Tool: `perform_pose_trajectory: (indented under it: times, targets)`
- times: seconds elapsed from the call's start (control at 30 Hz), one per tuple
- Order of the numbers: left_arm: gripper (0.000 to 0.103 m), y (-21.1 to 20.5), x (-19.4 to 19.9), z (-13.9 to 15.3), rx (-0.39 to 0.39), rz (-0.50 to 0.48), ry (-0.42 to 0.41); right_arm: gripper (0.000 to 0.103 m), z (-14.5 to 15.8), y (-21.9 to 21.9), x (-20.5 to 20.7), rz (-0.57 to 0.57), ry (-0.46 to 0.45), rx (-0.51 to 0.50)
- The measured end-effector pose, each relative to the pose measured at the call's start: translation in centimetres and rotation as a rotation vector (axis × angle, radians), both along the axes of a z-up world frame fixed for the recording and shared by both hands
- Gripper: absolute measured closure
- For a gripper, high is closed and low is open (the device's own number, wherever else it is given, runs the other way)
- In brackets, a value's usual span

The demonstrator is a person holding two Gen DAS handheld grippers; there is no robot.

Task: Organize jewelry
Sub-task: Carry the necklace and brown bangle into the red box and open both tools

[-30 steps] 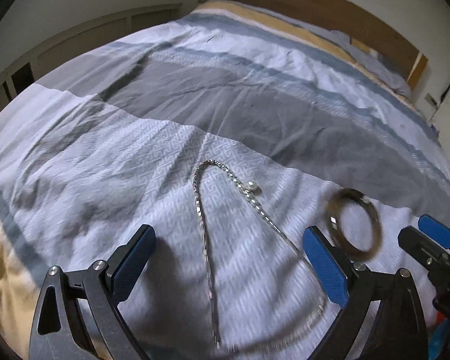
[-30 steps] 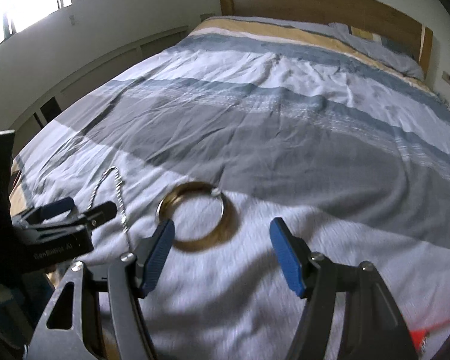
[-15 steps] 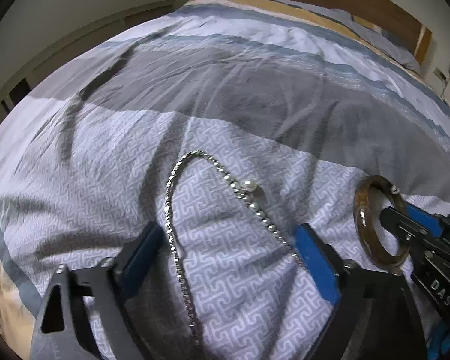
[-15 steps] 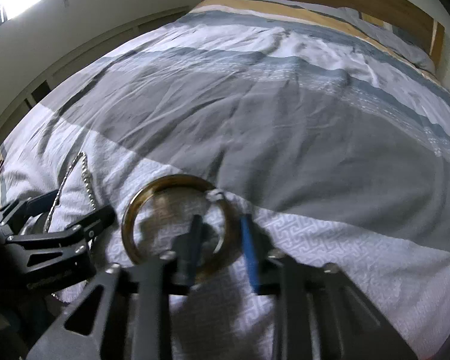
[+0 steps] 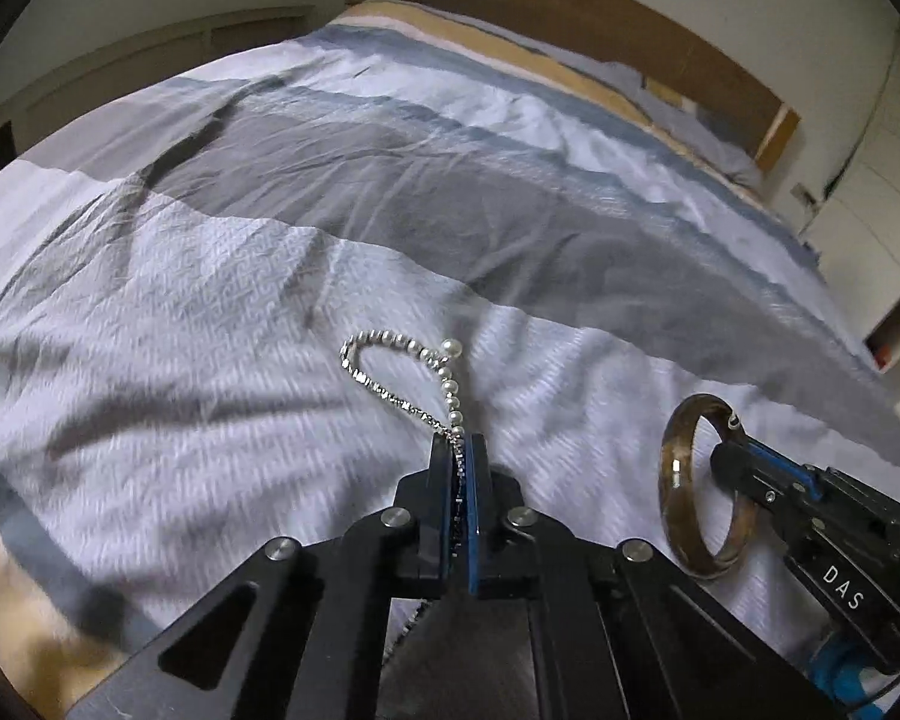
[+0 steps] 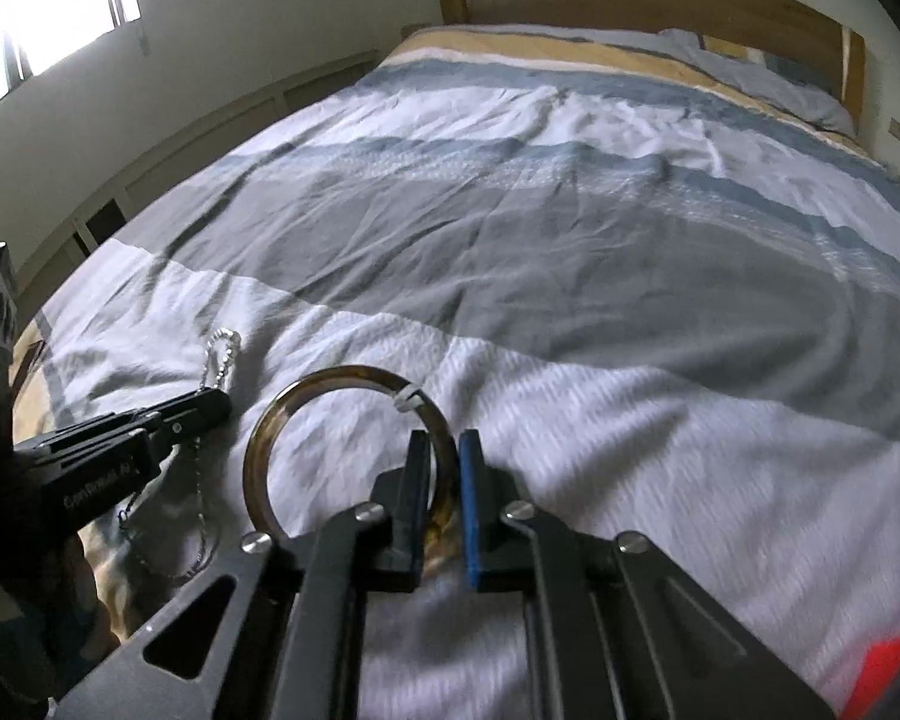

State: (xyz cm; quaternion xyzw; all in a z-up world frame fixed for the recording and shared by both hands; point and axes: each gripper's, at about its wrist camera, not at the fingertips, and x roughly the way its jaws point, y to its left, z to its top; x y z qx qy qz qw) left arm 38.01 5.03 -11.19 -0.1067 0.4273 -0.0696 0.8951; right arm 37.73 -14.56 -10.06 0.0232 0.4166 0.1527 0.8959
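So, both pieces of jewelry are gripped at once here, over the near end of a bed covered by a striped duvet.

The left gripper is seen with its blue-padded jaws squeezed right together, and the necklace is pinched between them. A loop of it is left sticking out past the fingertips, with its long axis pointed away from the camera toward the wooden headboard, and leaning a bit left. One side of the loop is made of silvery chain links, the other of small pearl-like beads, with one bigger bead sat near the far end. The loop appears to be draped on the white patterned band of the duvet, though it's a bit blurred, so whether it's fully resting there can't be told. The rest of the chain is seen trailing down behind the jaws; in the right wrist view it hangs loose under the left gripper.

The right gripper is closed on the bangle, a brownish, glossy ring. Its near-right rim is clamped between the pads, so the jaws are kept narrow rather than fully touching. The ring is held roughly flat from the right wrist view, its opening faced up and toward the camera, with most of the hoop pushed out to the left of the fingers. A little white tag is tied on the far rim. From the left wrist view the bangle is seen nearly edge-on, stood tall, just right of the necklace.
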Motion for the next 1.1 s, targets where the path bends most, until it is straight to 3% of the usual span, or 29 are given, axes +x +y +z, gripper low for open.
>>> perform_pose_trajectory:
  times: [0.27,0.53,0.83,1.1]
  targets:
    - [0.100,-2.3,-4.8,3.4,-0.009,-0.064,-0.041,0.094,4.3,-2.5,-5.9,-0.035,-0.050,0.031]
    - [0.100,-6.4,-10.0,9.0,-0.027,-0.147,-0.104,0.094,9.3,-6.8,-12.8,-0.110,-0.097,0.032]
    - [0.100,-15.8,-14.3,13.4,-0.075,-0.307,-0.156,0.094,13.2,-15.5,-19.5,-0.245,-0.144,-0.019]
    - [0.100,-26.4,-16.1,13.4,-0.107,-0.457,-0.139,0.094,12.3,-25.1,-22.5,-0.372,-0.111,-0.106]
